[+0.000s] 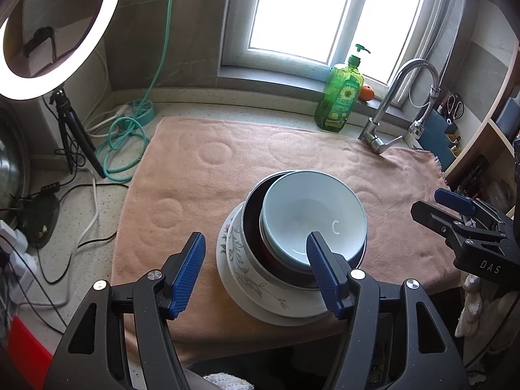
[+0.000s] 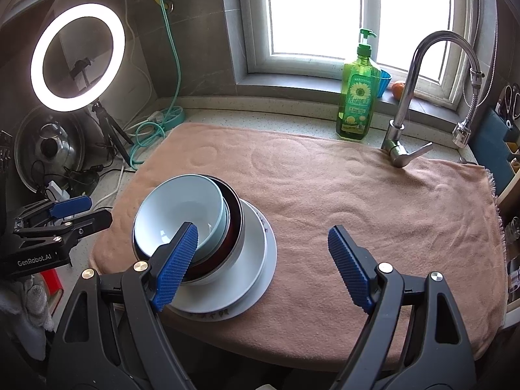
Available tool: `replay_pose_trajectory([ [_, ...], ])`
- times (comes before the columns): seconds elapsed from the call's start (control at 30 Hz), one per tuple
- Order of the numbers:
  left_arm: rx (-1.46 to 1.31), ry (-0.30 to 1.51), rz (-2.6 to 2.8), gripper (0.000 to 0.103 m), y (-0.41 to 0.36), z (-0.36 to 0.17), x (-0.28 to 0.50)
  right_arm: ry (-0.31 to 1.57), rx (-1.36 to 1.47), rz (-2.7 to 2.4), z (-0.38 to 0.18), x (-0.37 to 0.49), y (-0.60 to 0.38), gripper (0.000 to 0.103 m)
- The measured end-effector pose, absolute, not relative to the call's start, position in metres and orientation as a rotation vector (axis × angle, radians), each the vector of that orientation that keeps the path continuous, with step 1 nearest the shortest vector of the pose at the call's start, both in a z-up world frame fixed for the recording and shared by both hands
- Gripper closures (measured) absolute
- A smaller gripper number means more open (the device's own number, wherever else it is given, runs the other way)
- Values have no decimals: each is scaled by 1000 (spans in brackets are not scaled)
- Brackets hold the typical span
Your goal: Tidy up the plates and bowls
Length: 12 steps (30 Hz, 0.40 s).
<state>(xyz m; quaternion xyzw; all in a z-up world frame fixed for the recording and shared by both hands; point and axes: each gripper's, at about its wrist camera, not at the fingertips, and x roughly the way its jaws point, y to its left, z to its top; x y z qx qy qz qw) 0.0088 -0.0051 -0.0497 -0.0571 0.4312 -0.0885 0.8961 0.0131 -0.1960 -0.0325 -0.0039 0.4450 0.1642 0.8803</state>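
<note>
A stack of dishes stands near the front of the pink towel [image 1: 208, 169]. A pale blue bowl [image 1: 312, 211] lies on top, tilted inside a dark red bowl with a steel rim [image 1: 256, 227], over a white floral bowl [image 1: 237, 253] and a white plate [image 1: 234, 289]. My left gripper [image 1: 255, 243] hangs open above the stack's near side, nothing between its pads. In the right wrist view the blue bowl [image 2: 182, 208] and the plate [image 2: 260, 260] sit at the left. My right gripper [image 2: 263, 234] is open over the towel [image 2: 357, 188], its left finger in front of the bowls.
A green soap bottle [image 2: 357, 91] and a steel faucet [image 2: 412, 97] stand at the towel's far edge below the window. A lit ring light [image 2: 78, 57] on a tripod, cables and a teal hose [image 1: 130, 143] crowd the left counter. Shelves stand at the right edge [image 1: 481, 136].
</note>
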Motion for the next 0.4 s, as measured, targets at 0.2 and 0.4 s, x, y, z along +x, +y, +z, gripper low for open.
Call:
replay_pose_trajectory([
  [0.2,-112,891,-179,39,-5,-49,9,927,-12,347,-34,14,-193,18],
  [0.4,-122,890,-165,39,-2,-50,11,935,-13,351,-37,17,-192,18],
])
